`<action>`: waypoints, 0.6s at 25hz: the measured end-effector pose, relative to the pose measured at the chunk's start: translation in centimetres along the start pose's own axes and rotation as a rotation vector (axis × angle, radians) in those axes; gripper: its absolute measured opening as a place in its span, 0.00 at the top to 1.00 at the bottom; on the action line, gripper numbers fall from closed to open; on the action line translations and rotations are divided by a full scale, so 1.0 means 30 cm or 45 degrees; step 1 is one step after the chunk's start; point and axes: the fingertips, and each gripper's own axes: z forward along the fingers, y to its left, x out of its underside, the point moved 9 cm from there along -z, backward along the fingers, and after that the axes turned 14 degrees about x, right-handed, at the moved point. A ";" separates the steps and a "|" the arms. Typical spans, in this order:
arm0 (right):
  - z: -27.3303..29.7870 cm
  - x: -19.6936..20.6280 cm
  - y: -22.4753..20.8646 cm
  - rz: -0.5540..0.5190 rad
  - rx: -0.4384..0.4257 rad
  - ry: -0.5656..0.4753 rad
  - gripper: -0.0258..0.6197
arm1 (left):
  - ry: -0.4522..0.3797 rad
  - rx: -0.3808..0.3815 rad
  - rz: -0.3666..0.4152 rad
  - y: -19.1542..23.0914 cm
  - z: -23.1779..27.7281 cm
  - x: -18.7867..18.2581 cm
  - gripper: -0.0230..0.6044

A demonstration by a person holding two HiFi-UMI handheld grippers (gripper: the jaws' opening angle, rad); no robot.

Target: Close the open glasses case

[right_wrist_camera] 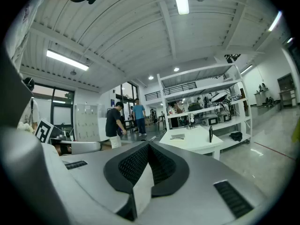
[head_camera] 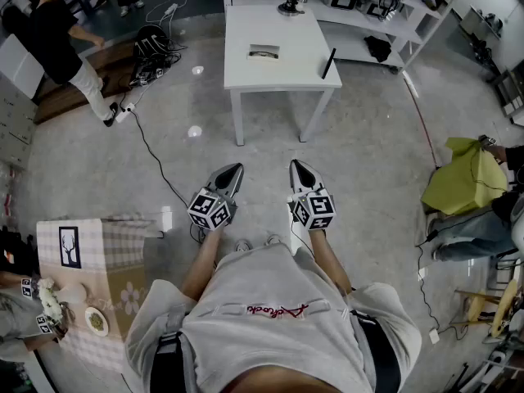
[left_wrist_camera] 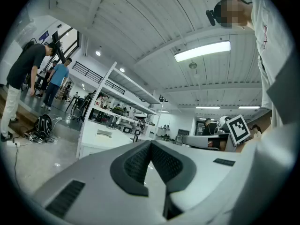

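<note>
Grey and glossy underfoot: standing on a polished floor (head_camera: 360,178), looking steeply down. Facing a white shelving unit (head_camera: 409,23) crowded with gear and, in front of it, a white table (head_camera: 286,76) on plain legs. Having a checked, cloth-covered stand (head_camera: 106,260) low at the left and a yellow-green bundle (head_camera: 463,178) at the right. Holding the left gripper (head_camera: 236,169) and the right gripper (head_camera: 296,166) out side by side, level, pointing toward the table, hanging over bare floor well apart from it. Pressing the left one's fingers (left_wrist_camera: 136,165) together at the tips, with nothing between them; pressing the right one's fingers (right_wrist_camera: 133,165) together likewise, also empty. Seeing the glasses case (head_camera: 264,52) lying flat near the middle of the tabletop, pale with a darker inside, too small for telling how its lid is sitting. Seeing a thin black slab (head_camera: 328,63) leaning at the table's right edge, near the case but not touching it.
</note>
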 end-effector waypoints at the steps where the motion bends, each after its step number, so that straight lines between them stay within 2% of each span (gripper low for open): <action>1: -0.004 0.001 -0.002 0.002 0.001 0.000 0.94 | 0.003 0.003 -0.001 -0.004 0.002 0.003 0.93; 15: 0.001 -0.012 -0.050 0.009 -0.036 -0.027 0.95 | 0.011 0.007 0.011 -0.024 0.067 0.012 0.93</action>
